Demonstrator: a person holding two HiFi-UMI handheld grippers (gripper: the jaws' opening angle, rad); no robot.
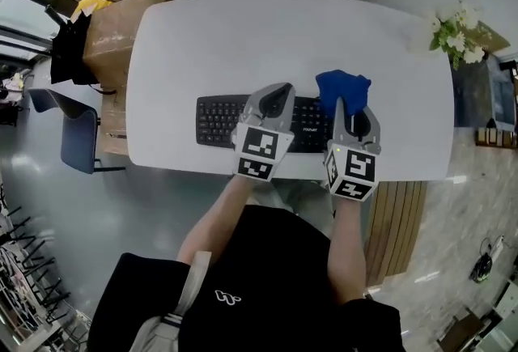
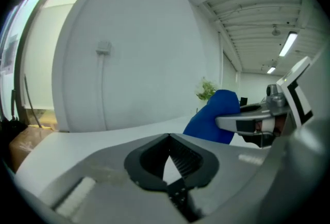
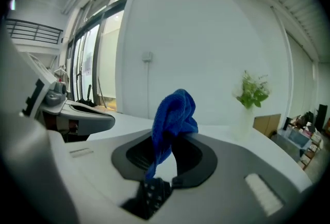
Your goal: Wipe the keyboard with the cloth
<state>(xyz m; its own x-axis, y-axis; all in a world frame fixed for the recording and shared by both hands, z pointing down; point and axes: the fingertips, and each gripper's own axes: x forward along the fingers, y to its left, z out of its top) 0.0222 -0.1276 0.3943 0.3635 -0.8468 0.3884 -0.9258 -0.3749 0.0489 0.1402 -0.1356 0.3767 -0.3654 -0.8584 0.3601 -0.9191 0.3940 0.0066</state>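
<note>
A black keyboard (image 1: 218,120) lies along the near side of the white table (image 1: 202,43), partly hidden under both grippers. My right gripper (image 1: 340,102) is shut on a blue cloth (image 1: 343,87), held over the keyboard's right end; in the right gripper view the cloth (image 3: 174,115) bunches up out of the closed jaws. My left gripper (image 1: 283,89) hovers over the middle of the keyboard, shut with nothing held; its jaws meet in the left gripper view (image 2: 168,138). From there the cloth (image 2: 215,116) shows at the right.
A vase of white flowers (image 1: 458,33) stands at the table's far right corner. A cardboard box (image 1: 113,27) and a blue chair (image 1: 74,128) stand left of the table. The table's near edge runs just below the keyboard.
</note>
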